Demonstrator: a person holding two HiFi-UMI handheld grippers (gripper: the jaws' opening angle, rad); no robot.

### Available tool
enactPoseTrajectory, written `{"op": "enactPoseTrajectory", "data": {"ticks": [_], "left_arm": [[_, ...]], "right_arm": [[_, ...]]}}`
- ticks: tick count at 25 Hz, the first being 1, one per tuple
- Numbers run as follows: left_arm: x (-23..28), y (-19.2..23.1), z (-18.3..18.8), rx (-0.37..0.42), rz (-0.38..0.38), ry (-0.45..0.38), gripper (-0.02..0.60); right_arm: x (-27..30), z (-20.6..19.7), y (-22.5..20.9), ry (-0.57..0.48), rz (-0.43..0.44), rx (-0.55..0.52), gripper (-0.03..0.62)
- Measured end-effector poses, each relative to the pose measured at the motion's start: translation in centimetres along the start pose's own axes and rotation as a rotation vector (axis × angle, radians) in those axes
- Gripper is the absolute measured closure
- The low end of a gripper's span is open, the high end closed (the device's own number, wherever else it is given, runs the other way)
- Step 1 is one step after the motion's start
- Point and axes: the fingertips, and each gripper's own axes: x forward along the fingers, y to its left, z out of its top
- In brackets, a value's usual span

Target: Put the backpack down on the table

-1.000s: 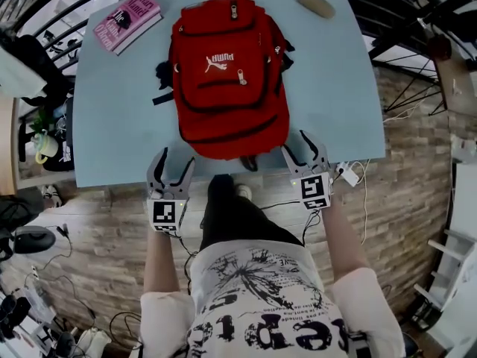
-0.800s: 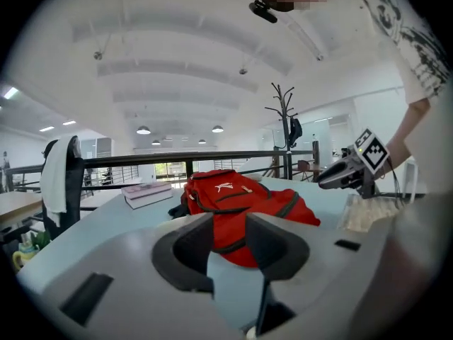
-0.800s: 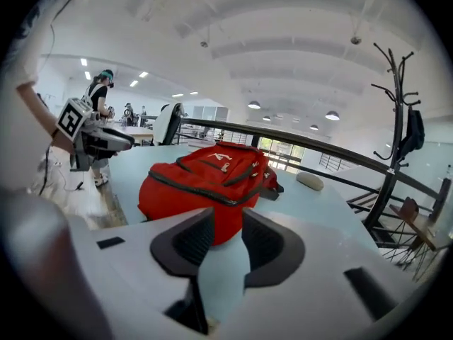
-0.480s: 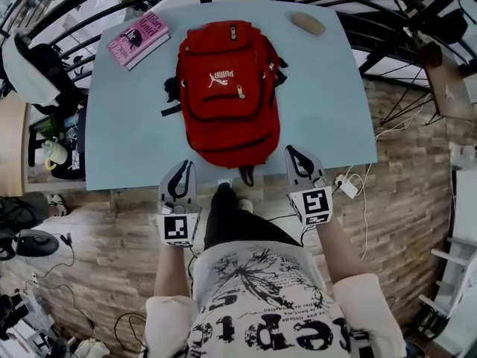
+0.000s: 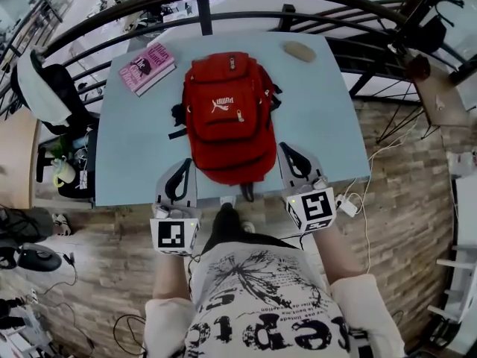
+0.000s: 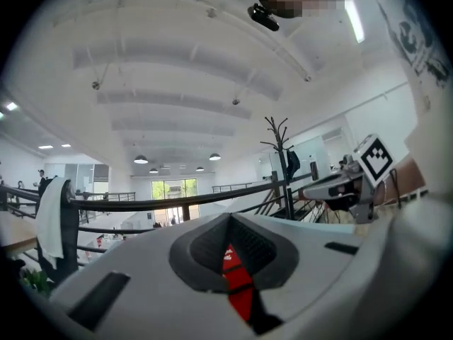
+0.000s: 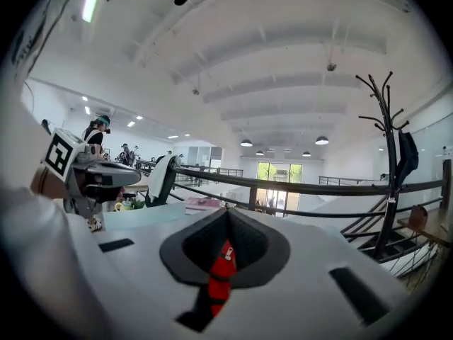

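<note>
the red backpack (image 5: 227, 121) lies flat on the pale blue table (image 5: 134, 155), front side up, its lower end toward the person's edge. the left gripper (image 5: 184, 165) and right gripper (image 5: 286, 148) hover either side of that end. both are closed tip to tip and hold nothing; the left's jaws have just been closing, with nothing between them. a pink book (image 5: 147, 67) lies at the far left corner.
</note>
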Motion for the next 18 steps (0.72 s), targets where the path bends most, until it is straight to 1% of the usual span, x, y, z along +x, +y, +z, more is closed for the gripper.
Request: {"op": "enactPoseTrajectory", "data": {"ticks": [2,4,7,11,14,16,18], "left_arm": [[-0.1,0.1,2.5,-0.004,-0.005,-0.035,0.571],[-0.2,0.3,4.4,0.010,-0.002,-0.066,0.571],[-0.4,0.4,6.1,0.018,0.000,-0.085,0.571],[-0.4,0.4,7.0,0.009,0.005,-0.104,0.571],[-0.4,-0.2,6.3,0.036,-0.008,-0.084,0.571],[-0.2,-0.5,6.1,0.036,-0.013,-0.079,0.571],[0.1,-0.6,6.7,0.022,-0.010,-0.103,0.571]], "right_arm": [[-0.2,2.2,0.4,-0.041,0.008,-0.025,0.602],[-0.4,4.1,0.7,-0.087,0.009,-0.047,0.602],[-0.4,5.9,1.0,-0.133,0.004,-0.053,0.602],[-0.6,6.7,0.9,-0.151,-0.015,-0.042,0.602],[-0.7,6.9,0.8,-0.157,-0.024,-0.032,0.603],[-0.7,7.1,0.8,-0.160,-0.018,-0.036,0.603],[-0.7,7.2,0.8,-0.164,-0.014,-0.041,0.603]]}}
